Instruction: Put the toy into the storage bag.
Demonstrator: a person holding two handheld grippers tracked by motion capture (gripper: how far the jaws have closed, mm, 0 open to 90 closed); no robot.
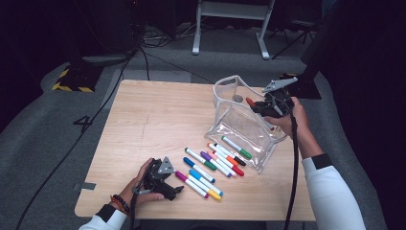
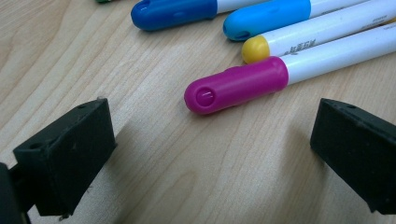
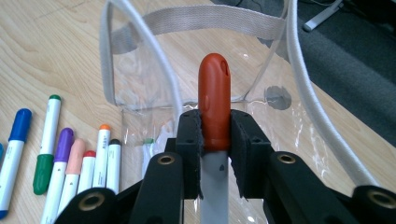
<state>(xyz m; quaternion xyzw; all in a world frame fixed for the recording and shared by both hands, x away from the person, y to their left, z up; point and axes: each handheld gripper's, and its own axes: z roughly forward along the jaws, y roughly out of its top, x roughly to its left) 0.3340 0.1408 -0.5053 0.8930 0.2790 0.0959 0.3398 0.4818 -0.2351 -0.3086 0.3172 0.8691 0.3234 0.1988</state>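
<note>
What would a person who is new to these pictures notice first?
Probably the right gripper, shut on a red-capped marker at the mouth of the clear pouch on the table's right side. Next, the row of coloured markers beside the pouch, where the open left gripper faces the magenta-capped marker.

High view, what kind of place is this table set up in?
Probably a lab or recording studio: a lone wooden table on grey carpet, cables across the floor, and metal stand legs in the dark background.

Markers [image 1: 210, 167] on table [image 1: 143, 124], pouch [image 1: 244, 124] behind right
</note>
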